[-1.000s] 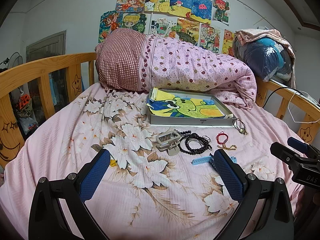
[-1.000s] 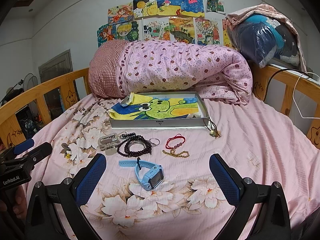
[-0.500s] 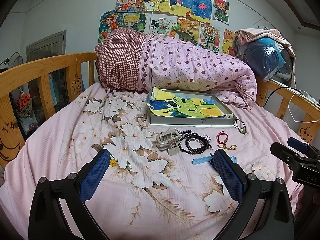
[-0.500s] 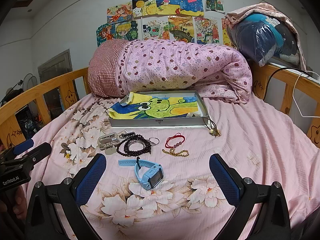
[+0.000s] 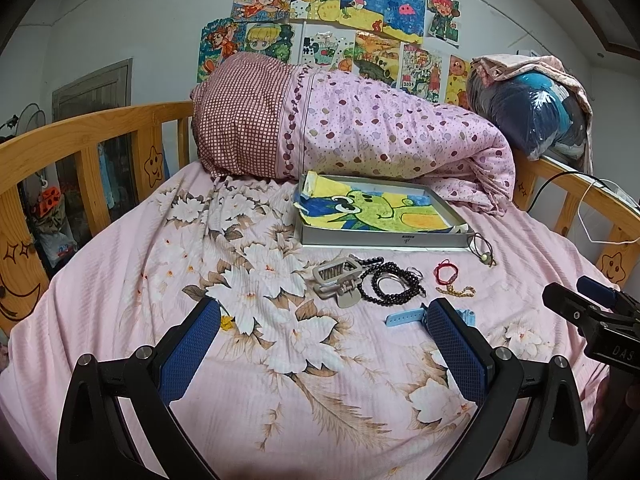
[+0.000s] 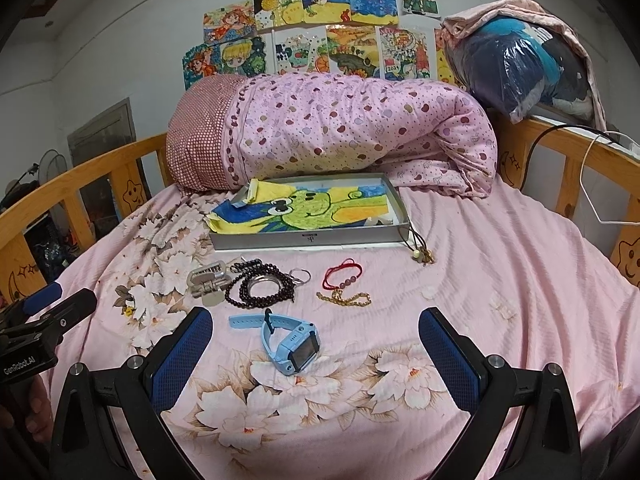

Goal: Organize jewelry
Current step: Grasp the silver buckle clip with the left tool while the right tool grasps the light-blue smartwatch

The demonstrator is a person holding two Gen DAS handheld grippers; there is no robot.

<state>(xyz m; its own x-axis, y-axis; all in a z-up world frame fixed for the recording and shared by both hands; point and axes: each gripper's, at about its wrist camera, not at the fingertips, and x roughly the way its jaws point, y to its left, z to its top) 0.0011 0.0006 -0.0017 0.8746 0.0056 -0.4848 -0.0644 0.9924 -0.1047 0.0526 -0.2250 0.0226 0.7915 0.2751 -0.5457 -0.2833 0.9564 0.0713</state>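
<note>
Watch (image 6: pixel 294 342) between right hand-held gripper (image 6: pixel 316 344) fingers.

The bed sheet (image 6: pixel 500 240) is matt pink cloth, finely ribbed. The tray (image 6: pixel 304 240) looks like dull grey metal, lined with crayoned paper (image 6: pixel 312 210). The watch (image 6: pixel 296 342) is smooth blue plastic with a glossy screen. The bead necklace (image 6: pixel 260 290) shines darkly; the hair clip (image 6: pixel 208 280) has a metallic sheen. The bed rail (image 6: pixel 80 176) is varnished wood. The jaws carry rough, textured blue pads (image 6: pixel 182 360).
</note>
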